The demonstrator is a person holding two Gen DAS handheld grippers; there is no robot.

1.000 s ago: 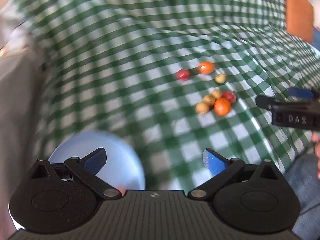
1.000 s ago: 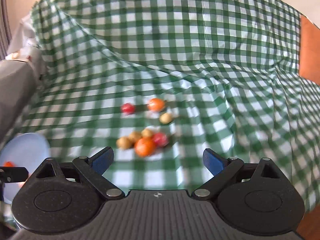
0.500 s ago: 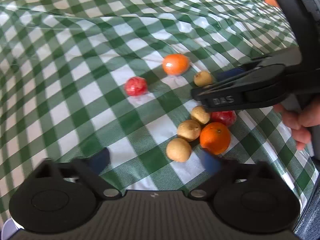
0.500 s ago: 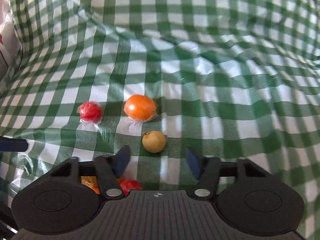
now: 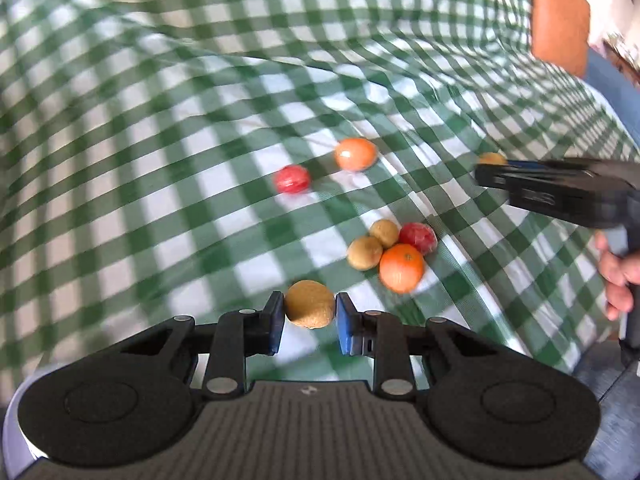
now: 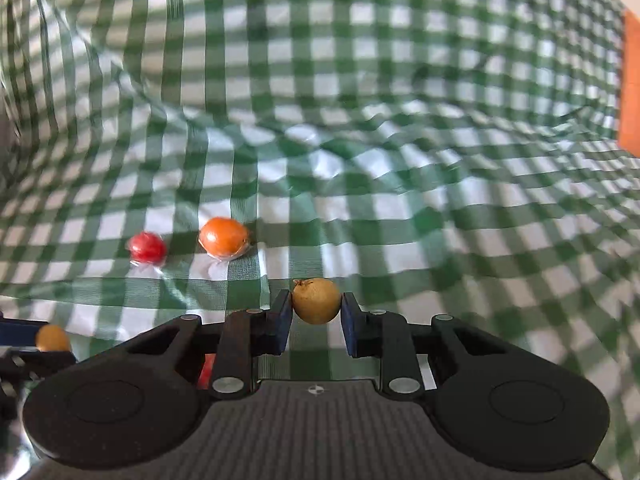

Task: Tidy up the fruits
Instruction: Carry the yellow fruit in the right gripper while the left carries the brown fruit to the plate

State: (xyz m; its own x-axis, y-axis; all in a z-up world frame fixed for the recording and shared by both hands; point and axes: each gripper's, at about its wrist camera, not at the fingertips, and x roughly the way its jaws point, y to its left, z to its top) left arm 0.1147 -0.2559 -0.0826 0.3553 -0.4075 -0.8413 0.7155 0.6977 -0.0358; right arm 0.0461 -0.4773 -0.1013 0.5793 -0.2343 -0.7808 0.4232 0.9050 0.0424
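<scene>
Your left gripper (image 5: 310, 316) pinches a tan longan (image 5: 309, 304) between its blue fingers (image 5: 343, 324) above the checked surface (image 5: 160, 160), your right gripper (image 6: 316, 320) likewise clamps a second longan (image 6: 316, 300), and the lettering on the right gripper's side is too blurred to read.

**Both grippers squeeze tight**

The left gripper (image 5: 310, 318) has its two blue pads pressed on a small brown fruit (image 5: 309, 303). The right gripper (image 6: 316, 318) pinches another brown fruit (image 6: 316, 300) the same way (its pads touch both sides). The person's right hand (image 5: 618, 276) grips the handle, fingers curled.
</scene>
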